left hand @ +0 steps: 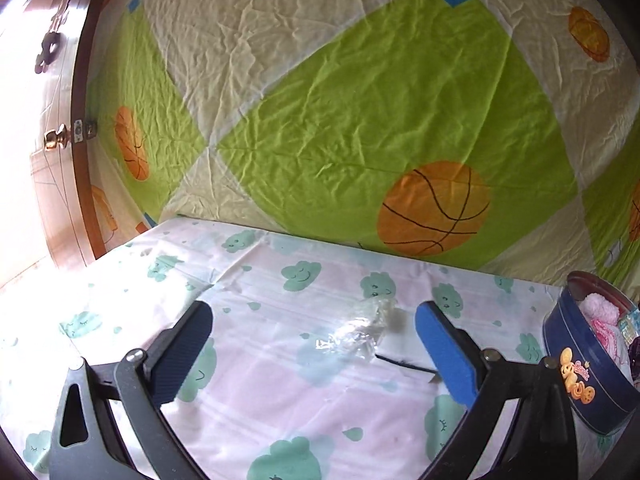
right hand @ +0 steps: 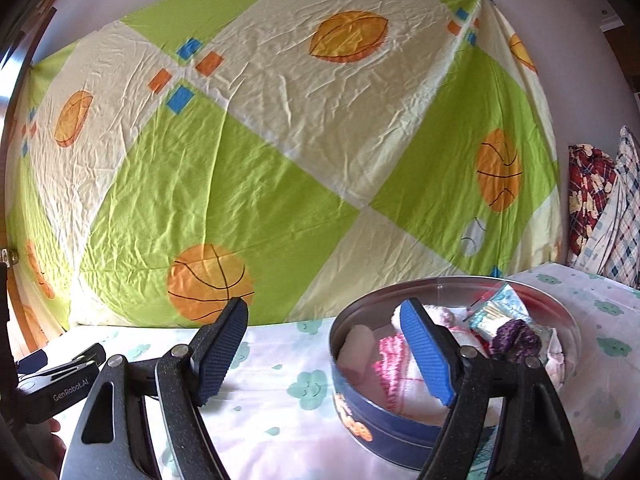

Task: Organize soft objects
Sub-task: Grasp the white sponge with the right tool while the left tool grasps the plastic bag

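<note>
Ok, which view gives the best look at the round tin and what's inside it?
The right wrist view. There the blue round tin sits close ahead with its whole opening visible, holding pink and white soft items and a purple piece. The left wrist view catches the tin only at its right edge, partly cut off.

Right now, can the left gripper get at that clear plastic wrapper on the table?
Probably yes: the left gripper is open, and the clear plastic wrapper lies ahead between its fingers, nothing blocking.
</note>
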`<state>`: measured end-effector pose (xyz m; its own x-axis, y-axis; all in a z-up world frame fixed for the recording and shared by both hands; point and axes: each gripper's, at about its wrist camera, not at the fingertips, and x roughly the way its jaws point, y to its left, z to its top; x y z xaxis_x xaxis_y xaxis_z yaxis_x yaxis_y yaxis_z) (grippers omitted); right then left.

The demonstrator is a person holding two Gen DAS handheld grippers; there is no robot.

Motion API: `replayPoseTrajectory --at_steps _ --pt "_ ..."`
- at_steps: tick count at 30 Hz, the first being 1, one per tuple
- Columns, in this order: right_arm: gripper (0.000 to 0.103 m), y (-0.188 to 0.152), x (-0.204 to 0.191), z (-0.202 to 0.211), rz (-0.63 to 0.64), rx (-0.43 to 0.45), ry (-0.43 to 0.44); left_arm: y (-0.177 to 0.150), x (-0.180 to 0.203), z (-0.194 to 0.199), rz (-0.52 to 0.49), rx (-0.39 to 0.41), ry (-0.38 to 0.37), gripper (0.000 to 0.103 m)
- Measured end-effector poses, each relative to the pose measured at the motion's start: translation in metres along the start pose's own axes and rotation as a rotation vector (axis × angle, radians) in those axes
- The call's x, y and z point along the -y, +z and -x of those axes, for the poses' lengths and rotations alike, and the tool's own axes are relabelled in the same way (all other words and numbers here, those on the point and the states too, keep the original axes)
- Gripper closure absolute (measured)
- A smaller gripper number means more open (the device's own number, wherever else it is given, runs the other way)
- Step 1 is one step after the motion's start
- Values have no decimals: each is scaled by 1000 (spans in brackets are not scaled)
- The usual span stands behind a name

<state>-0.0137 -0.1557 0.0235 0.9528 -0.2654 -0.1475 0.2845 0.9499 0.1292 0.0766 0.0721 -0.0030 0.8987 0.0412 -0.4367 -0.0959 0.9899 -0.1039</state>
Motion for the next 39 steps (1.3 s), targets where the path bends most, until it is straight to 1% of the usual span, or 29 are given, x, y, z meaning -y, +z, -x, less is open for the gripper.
replayPoseTrajectory --at_steps 6,10,14,18,21,24,26,29,33,35,36,37,39 --pt "23 -6 -32 -21 14 -78 63 5 -34 -20 89 -58 32 0" --pt "23 -12 -52 -39 32 -159 92 12 -58 -35 112 -72 79 0" --pt "23 -17 -72 -53 57 -212 139 17 -79 -49 136 -94 126 0" --pt "23 -27 -98 -70 123 -318 190 22 -91 -57 120 -109 193 0" --pt "23 -35 -112 -86 152 -412 207 23 -95 -60 111 -130 232 0" --pt "23 -45 -125 -101 147 -517 231 23 -99 -59 132 -149 215 0" --pt "23 -54 -137 -111 168 -586 238 23 -99 -59 135 -157 210 0" --pt "23 -64 -156 -125 197 -663 260 24 -98 -58 135 -160 212 0" --pt "23 -73 -174 -142 192 -725 225 25 -101 -58 143 -161 209 0" --pt "23 -76 -174 -149 164 -759 229 25 -102 -58 144 -158 209 0" --pt "33 -75 -172 -149 155 -755 226 26 -103 -57 144 -157 206 0" --pt "42 -74 -169 -147 136 -747 241 26 -104 -57 144 -156 204 0" --pt "42 -72 -165 -144 133 -748 278 27 -105 -56 145 -150 196 0"
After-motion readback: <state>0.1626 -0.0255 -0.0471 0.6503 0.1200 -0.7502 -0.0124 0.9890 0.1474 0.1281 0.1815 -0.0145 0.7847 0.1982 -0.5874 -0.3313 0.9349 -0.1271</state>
